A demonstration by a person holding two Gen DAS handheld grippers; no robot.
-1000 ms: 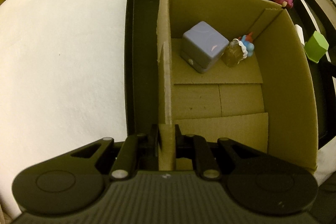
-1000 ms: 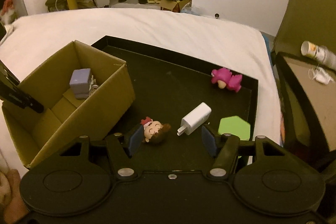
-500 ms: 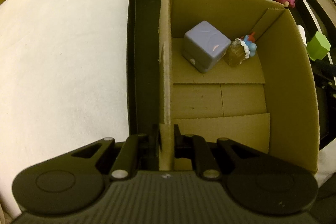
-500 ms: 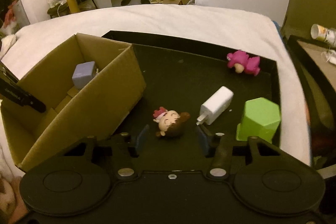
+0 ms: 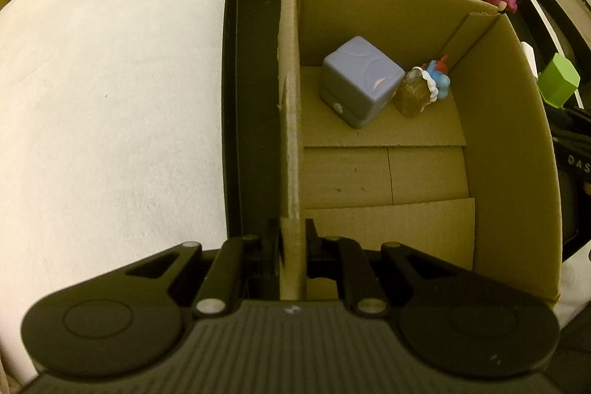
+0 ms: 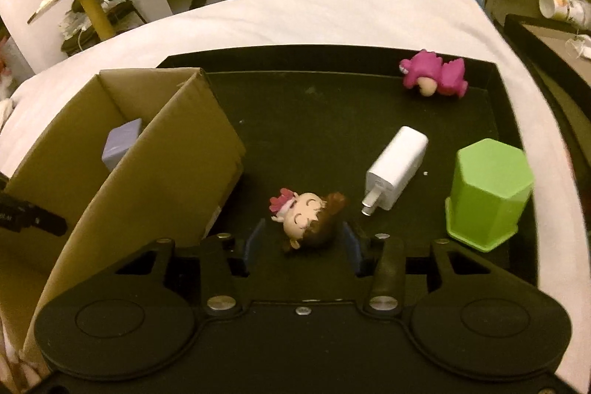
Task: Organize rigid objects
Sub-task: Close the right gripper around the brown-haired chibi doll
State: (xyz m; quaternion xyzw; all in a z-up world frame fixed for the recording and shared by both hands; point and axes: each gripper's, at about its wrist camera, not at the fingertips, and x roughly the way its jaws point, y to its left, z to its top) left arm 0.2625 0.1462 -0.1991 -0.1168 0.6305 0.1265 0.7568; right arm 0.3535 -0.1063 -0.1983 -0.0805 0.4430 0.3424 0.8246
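- Near the tray's [image 6: 495,69] front edge, right gripper [image 6: 301,240] has dropped over the doll-head figurine [image 6: 308,220], jaws narrowed but not touching — pickup's imminent.
- Left gripper [image 5: 293,242] stays clamped on the cardboard box [image 5: 290,120] wall.

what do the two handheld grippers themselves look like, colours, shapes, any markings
Both are matte black plastic. The left gripper has a ribbed body, two round discs with embossed circles at its sides, angled linkage arms with silver pivot screws, and black fingers. The right gripper shares that build but with a smooth body, and its fingers carry blue pads. No cables, hands or sleeves show.
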